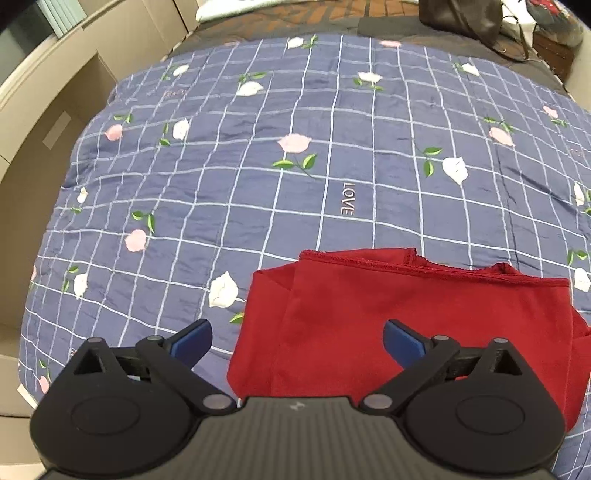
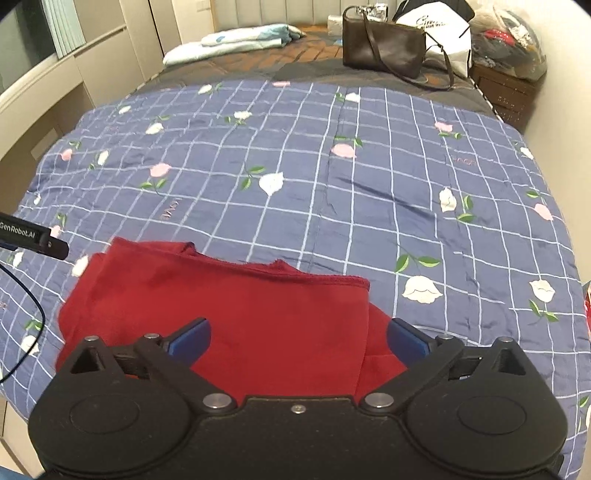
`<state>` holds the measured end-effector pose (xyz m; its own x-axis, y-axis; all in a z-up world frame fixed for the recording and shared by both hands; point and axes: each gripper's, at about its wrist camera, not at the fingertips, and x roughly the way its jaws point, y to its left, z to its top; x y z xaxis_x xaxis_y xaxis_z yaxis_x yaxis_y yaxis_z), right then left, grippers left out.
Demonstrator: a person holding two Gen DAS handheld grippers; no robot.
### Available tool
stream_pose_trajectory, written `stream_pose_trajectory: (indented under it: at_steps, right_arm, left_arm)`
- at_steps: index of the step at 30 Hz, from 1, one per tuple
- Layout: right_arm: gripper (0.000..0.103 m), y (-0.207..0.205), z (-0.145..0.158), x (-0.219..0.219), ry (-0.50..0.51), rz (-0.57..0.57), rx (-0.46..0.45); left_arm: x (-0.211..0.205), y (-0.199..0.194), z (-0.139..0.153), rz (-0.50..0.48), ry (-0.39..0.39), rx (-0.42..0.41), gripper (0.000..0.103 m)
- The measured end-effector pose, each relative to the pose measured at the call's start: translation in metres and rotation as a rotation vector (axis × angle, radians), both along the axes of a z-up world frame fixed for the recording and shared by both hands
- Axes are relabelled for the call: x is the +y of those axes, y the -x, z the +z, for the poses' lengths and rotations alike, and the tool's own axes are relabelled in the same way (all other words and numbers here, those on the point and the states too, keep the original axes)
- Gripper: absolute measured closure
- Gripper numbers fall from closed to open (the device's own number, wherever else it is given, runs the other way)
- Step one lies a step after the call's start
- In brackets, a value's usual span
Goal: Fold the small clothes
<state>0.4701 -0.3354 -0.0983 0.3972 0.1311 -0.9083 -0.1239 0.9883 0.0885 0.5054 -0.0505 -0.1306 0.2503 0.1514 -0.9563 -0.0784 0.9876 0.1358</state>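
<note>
Left gripper [image 1: 297, 341]: blue-padded fingers [image 1: 192, 341] spread wide, released, nothing between them — hovering over the near left part of the garment.
Red garment [image 1: 388, 325]: a small plain red cloth piece lying partly folded on the quilt near its front edge, layers overlapping, a stitched hem along its far edge, soft creases running down it.
Right gripper [image 2: 299, 341]: jaws also released and wide apart, holding nothing, over the garment's near right part.
Quilt [image 1: 258, 166]: blue, slightly shiny and wrinkled fabric with a white grid, pink and white flowers, green leaves, and the word "LOVE".
Left view only: the garment's left fold edge seen close up.
Right view only: a black bar marked "GenRobot.AI" [image 2: 33, 236] with a thin cable at the left edge — also a dark brown leather-like handbag [image 2: 382, 48] with a long strap, a white bag [image 2: 443, 33], and folded pale bedding [image 2: 240, 42] at the far end.
</note>
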Motion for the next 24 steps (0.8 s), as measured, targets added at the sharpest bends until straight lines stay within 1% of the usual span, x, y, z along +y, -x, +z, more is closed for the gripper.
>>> stream_pose_trajectory:
  at_steps: [6,12,15,20,24]
  right_arm:
    - [0.001,0.021,0.023,0.017,-0.008,0.002,-0.048]
    - [0.001,0.053,0.045,0.038,-0.008,-0.003,-0.090]
    - [0.001,0.075,0.053,0.049,-0.003,-0.009,-0.096]
    - [0.001,0.118,0.064,0.068,-0.008,-0.036,-0.092]
    - [0.001,0.156,0.070,0.086,-0.016,-0.042,-0.086]
  left_arm:
    - [0.005,0.028,0.026,-0.013,0.007,-0.059,0.001]
    - [0.019,0.066,0.046,-0.016,0.013,-0.093,0.001]
    - [0.028,0.088,0.052,-0.014,0.010,-0.099,0.001]
    - [0.044,0.137,0.059,-0.006,0.008,-0.088,0.001]
    - [0.053,0.178,0.062,-0.028,-0.001,-0.077,0.001]
